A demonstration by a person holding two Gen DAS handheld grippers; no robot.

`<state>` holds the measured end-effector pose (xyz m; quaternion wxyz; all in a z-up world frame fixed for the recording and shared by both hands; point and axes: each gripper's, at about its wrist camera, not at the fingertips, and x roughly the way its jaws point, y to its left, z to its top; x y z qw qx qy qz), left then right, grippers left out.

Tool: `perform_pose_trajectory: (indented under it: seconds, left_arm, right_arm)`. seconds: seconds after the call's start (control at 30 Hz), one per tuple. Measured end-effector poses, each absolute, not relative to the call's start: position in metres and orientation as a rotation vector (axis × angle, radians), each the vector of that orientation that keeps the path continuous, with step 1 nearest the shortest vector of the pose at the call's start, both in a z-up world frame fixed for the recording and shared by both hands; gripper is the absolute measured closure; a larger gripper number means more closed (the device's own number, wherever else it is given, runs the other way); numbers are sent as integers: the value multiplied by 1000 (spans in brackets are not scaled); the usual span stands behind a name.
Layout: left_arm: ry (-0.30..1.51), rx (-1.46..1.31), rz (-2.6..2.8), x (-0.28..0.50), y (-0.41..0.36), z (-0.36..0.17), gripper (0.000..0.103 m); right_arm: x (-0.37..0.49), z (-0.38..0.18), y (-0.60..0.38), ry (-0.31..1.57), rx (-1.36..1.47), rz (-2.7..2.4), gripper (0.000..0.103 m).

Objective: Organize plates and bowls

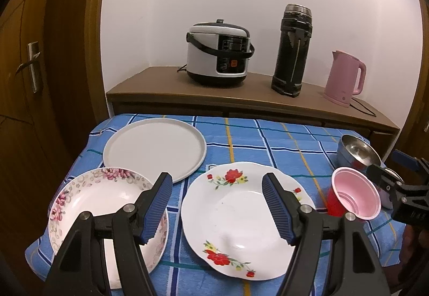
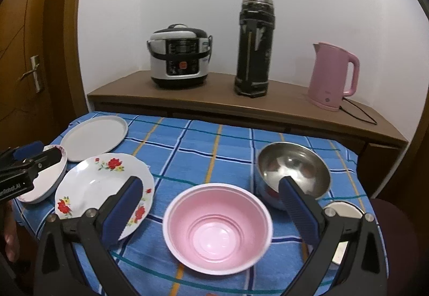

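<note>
Right gripper (image 2: 211, 218) spread wide and empty, pink bowl (image 2: 217, 225) on the checked tablecloth (image 2: 203, 145) between its fingers, untouched, left gripper (image 1: 217, 208) wide open, red-flowered plate (image 1: 241, 218) below it

Landmark: we place all by the red-flower plate (image 1: 241, 218), white, scalloped, upright on the checked cloth.
Grey plate (image 1: 154, 149): plain, flat, behind-left of it.
Pink-flower plate (image 1: 102, 204): just left.
Pink bowl (image 2: 217, 225): right, upright, empty.
Steel bowl (image 2: 293, 170): we see it behind-right, shiny.
</note>
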<state>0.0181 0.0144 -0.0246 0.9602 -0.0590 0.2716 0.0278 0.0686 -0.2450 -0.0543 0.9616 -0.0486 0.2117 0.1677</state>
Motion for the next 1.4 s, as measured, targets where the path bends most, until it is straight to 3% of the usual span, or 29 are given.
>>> perform_pose_trajectory:
  seconds: [0.3,0.73,0.97,1.4]
  left_arm:
    - [558,-136,81,21,30,-32,31]
    - [556,-200,352,-13,117,-45,31]
    - [588,-263,477,-30,164,-62,31]
    - [606,-343,428,-36,185,-78,32]
  right_arm:
    - [76,-57,-224,447,-128,369,2]
    - [79,-54,-127,480,-250,644,34]
    - [76,-54,-61,531,-296,805,40]
    - [91,-70,11,678,-405,887,64]
